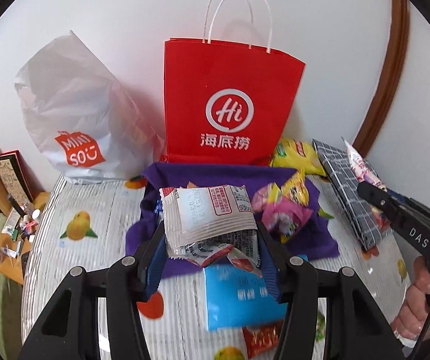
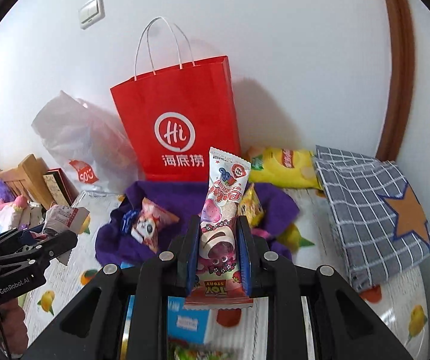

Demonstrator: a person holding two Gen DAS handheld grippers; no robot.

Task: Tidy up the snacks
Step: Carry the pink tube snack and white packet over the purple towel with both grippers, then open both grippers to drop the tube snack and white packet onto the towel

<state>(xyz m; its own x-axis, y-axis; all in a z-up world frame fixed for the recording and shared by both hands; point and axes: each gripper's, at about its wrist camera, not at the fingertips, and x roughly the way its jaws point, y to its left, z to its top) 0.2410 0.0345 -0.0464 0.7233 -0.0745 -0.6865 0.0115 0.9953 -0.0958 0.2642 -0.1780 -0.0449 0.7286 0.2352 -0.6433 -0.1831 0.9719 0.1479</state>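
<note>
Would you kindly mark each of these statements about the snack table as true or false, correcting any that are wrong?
1. The left gripper is shut on a crumpled white packet. True.
2. The right gripper is open with nothing in it. False: it is shut on a long pink-and-white snack bar.
3. The red paper bag stands upright against the wall. True.
4. The purple cloth lies behind the red bag. False: it lies in front of it, with snacks on it.
5. The yellow chip bag lies between the red bag and the checked grey cloth. True.
6. The white plastic bag sits to the right of the red bag. False: it sits to its left.
</note>
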